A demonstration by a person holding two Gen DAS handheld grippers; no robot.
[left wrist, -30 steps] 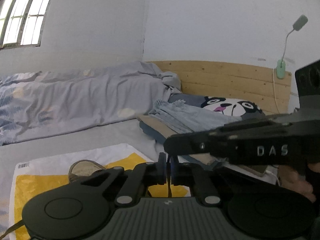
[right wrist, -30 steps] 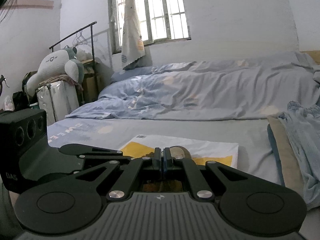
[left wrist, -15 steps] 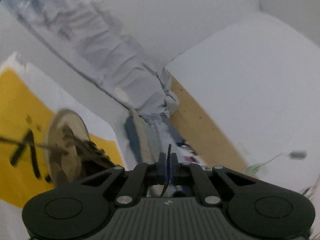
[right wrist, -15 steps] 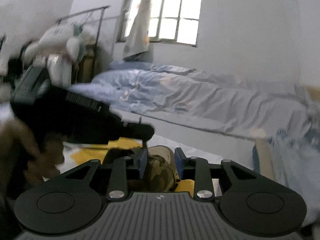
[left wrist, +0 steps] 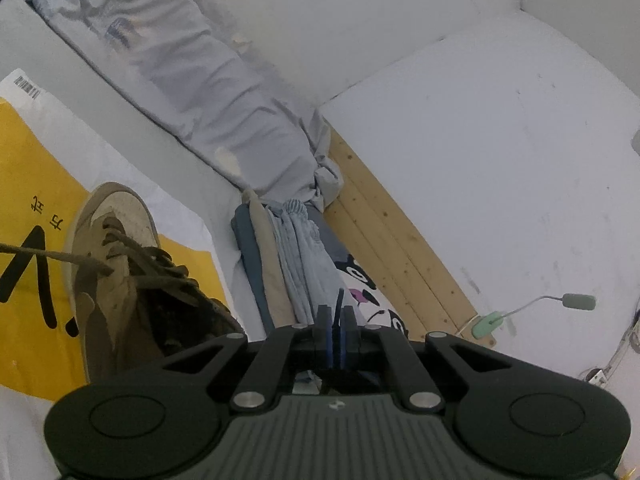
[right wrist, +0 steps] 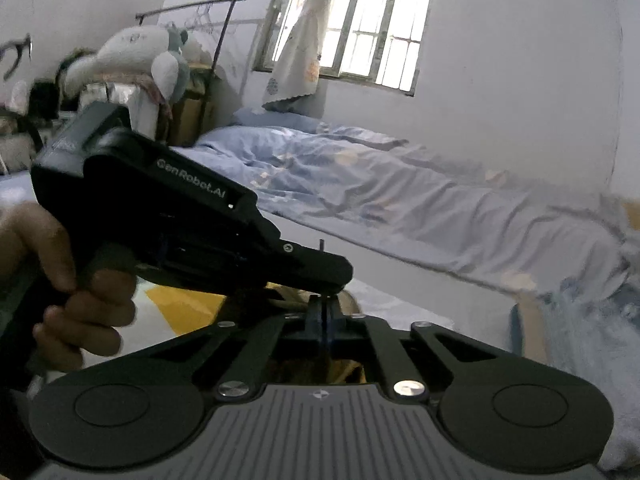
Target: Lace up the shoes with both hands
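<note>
A tan suede shoe (left wrist: pixel 116 276) lies on a yellow and white plastic bag (left wrist: pixel 28 184) spread over a bed (left wrist: pixel 168 168). Its brown laces (left wrist: pixel 160 276) are partly threaded, and one loose lace strand (left wrist: pixel 44 254) runs taut from an eyelet out past the left edge of the left wrist view.

The left gripper (left wrist: pixel 335 320) sits just right of the shoe's heel, rolled so the room appears tilted. Its fingers are pressed together on a thin dark lace tip (left wrist: pixel 339 300) that sticks up between them.

In the right wrist view, the right gripper (right wrist: pixel 323 312) points at the shoe, which is mostly hidden behind it. Its fingers are closed, with a thin dark strand running between them. The left gripper's black body crosses just above, held by a hand (right wrist: pixel 68 280), and its tip nearly meets the right fingers.

Beyond the shoe lie a rumpled pale blue quilt (right wrist: pixel 380 200), folded clothes (left wrist: pixel 288 264) and a wooden headboard (left wrist: pixel 396 256). A window (right wrist: pixel 356 24) is behind the bed.
</note>
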